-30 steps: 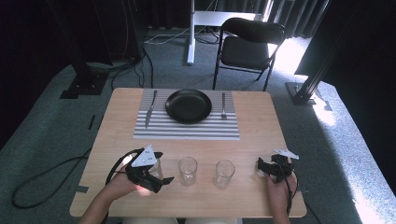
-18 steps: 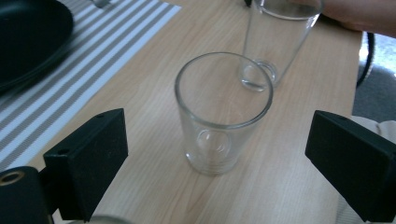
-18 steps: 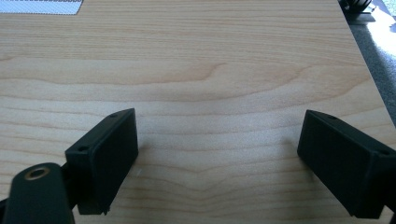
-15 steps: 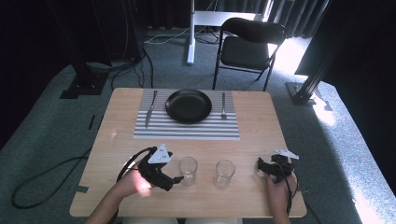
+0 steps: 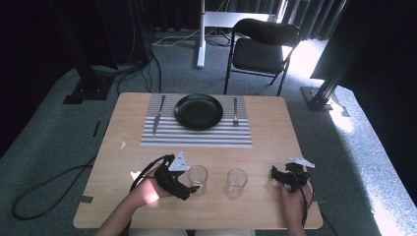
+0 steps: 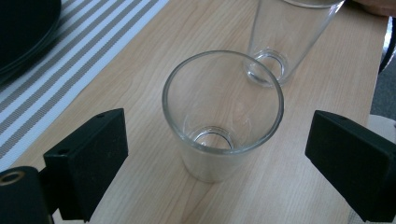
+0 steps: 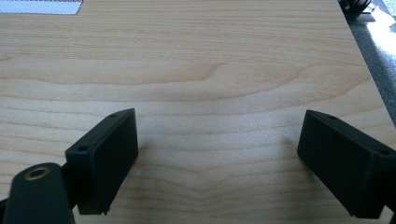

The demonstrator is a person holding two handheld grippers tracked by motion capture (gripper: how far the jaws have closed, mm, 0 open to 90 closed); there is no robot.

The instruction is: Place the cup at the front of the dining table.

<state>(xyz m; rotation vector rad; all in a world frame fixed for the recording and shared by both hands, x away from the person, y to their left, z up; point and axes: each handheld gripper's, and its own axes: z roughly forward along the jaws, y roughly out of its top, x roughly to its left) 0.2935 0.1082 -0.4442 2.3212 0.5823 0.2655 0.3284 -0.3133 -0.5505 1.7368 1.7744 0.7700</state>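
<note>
Two clear empty glasses stand upright near the table's front edge: the left glass [image 5: 197,178] [image 6: 223,116] and the right glass [image 5: 236,183] [image 6: 289,37]. My left gripper [image 5: 189,186] [image 6: 219,154] is open, its jaws on either side of the left glass without touching it. My right gripper [image 5: 276,173] [image 7: 219,158] rests open at the front right, with bare wood between its jaws. Farther back a black plate [image 5: 198,111] sits on a striped placemat [image 5: 196,137], a knife [image 5: 157,114] at its left and a fork [image 5: 235,111] at its right.
The wooden table [image 5: 265,128] has bare wood around the glasses. Behind it stand a black folding chair [image 5: 260,49] and a white post [image 5: 200,34]. Cables [image 5: 39,187] trail over the grey carpet on the left.
My left gripper has moved right across the table until its jaws came around the left glass. The right gripper has stayed where it was.
</note>
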